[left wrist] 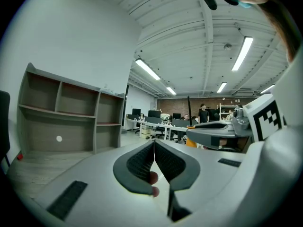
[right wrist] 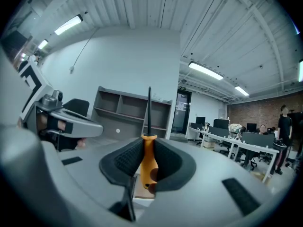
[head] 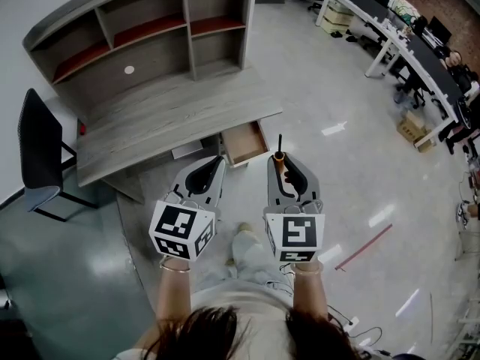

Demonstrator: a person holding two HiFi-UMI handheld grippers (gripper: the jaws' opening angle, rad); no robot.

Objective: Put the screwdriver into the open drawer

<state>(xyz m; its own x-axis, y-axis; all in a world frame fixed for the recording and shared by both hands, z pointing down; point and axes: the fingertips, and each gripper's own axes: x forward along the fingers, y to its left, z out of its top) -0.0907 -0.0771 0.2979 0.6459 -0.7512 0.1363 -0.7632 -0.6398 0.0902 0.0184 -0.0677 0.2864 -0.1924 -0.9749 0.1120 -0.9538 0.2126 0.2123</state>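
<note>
The right tongs point(right wrist: 148, 141) are clamping the screwdriver point(right wrist: 149, 167) by its orange handle, shaft pointing forward. The left tongs point(left wrist: 154, 143) are sitting closed and empty. The drawer point(head: 244, 142) is standing open just ahead, under the surface point(head: 165, 115). Lowering over its middle and keeping the shaft off the rim is looking wisest.

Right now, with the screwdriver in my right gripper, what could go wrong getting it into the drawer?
The right gripper pinches the screwdriver by its handle only, shaft jutting ahead, so it may pivot or slip when tilted. The open drawer sits partly under the desk edge; the tip could strike it.
</note>
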